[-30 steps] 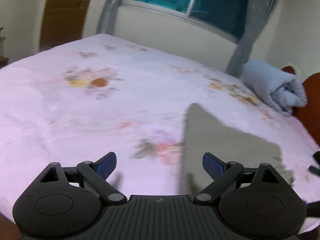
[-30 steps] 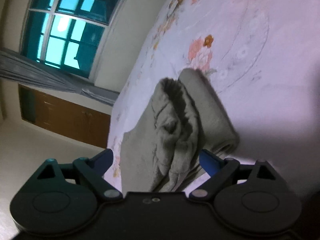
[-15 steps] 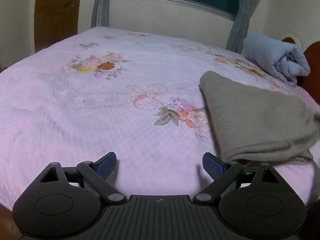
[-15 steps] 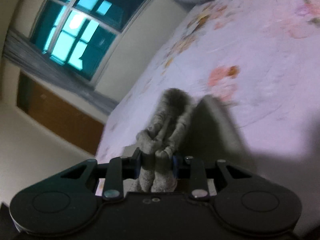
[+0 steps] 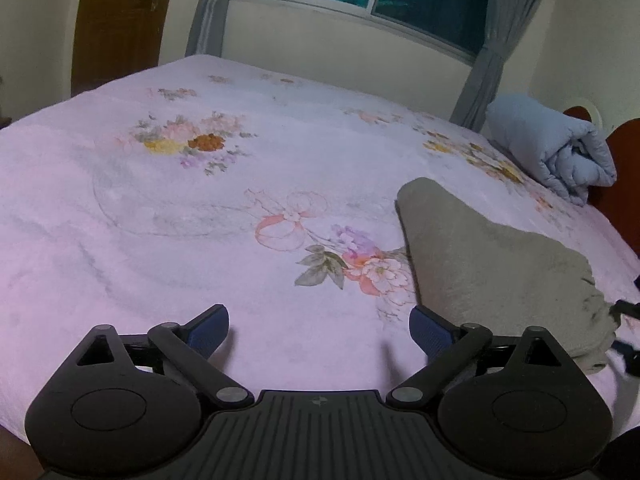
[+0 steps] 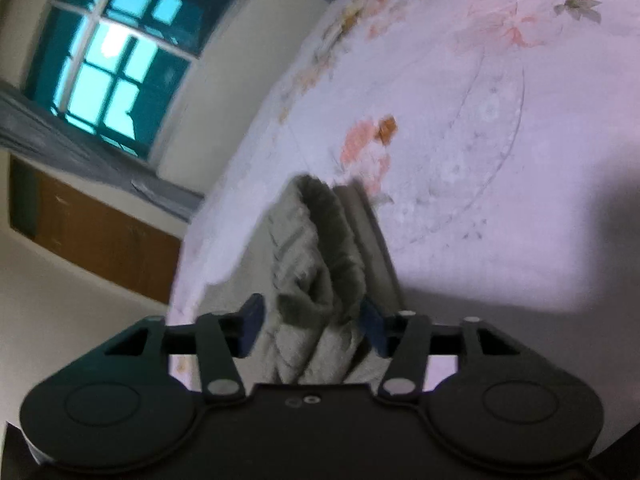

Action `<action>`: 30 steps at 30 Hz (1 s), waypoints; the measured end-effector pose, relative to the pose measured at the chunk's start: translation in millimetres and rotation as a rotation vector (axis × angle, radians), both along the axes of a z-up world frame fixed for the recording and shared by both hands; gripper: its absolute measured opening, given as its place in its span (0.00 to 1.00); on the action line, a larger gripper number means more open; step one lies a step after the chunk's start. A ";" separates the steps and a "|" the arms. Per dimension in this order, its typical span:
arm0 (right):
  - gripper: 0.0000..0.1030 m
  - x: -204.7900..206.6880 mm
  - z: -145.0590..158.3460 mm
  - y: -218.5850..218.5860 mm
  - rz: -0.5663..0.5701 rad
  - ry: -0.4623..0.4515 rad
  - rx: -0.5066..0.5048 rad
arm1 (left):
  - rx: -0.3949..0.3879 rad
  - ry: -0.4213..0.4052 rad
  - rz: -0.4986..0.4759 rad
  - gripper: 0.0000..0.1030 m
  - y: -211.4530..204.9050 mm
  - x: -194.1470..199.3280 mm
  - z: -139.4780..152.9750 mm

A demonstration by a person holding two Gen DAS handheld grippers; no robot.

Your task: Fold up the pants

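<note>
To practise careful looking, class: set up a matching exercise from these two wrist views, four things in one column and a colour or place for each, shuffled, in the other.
Column one:
1. pants
2. rolled quilt
3. door
4. left gripper

Column two:
A. light blue, by the headboard
B. brown wood, left of the window
C. grey-green, folded on the floral bedspread
D. jaws wide apart over bare bedspread, nothing between them

Pairs: 1-C, 2-A, 3-B, 4-D
</note>
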State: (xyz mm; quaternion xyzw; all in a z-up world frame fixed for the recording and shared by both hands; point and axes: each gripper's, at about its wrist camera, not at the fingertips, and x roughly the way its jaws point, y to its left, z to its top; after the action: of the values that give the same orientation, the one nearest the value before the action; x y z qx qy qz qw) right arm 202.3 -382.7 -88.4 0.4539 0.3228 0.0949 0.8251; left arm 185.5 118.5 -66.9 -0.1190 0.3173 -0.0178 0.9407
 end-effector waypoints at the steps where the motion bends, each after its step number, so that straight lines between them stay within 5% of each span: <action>1: 0.52 4.8 -4.6 3.1 0.023 0.021 0.013 | -0.004 0.003 -0.002 0.94 -1.8 0.2 -0.9; 2: 0.52 8.6 -8.2 7.5 0.046 0.032 0.028 | -0.008 0.005 -0.005 0.94 -3.0 -0.2 -1.6; 4: 0.32 8.5 -4.8 18.0 0.059 0.034 -0.012 | -0.006 0.007 -0.004 0.94 -3.9 -2.2 -2.0; 7: 0.21 5.7 14.9 34.5 0.076 -0.022 -0.038 | -0.013 0.005 0.008 0.94 0.4 -6.8 -2.1; 14: 0.20 -4.1 59.6 47.8 0.124 -0.289 0.099 | 0.010 0.013 -0.044 0.94 -1.6 -17.2 -3.8; 16: 0.20 -1.6 30.3 43.9 0.085 -0.175 0.065 | 0.061 0.022 -0.089 0.94 -12.5 -19.9 -5.9; 17: 0.20 7.4 1.1 41.6 0.069 -0.006 0.046 | 0.095 0.025 -0.113 0.94 -19.5 -20.9 -7.5; 18: 0.20 8.8 -16.8 39.4 0.061 0.066 0.044 | 0.133 0.032 -0.134 0.94 -27.2 -21.0 -9.0; 26: 0.20 -3.3 -3.5 32.6 0.059 -0.054 0.070 | 0.288 0.025 -0.224 0.94 -68.2 -4.6 -3.9; 30: 0.20 -3.9 -4.6 28.9 0.060 -0.050 0.069 | 0.276 0.141 -0.153 0.94 -66.1 20.0 -17.0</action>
State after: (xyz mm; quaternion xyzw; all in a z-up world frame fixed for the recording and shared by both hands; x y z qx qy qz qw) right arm 198.4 -353.8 -93.0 0.4698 0.3118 0.1420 0.8136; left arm 205.5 52.4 -83.9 0.0350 0.3898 -0.0372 0.9195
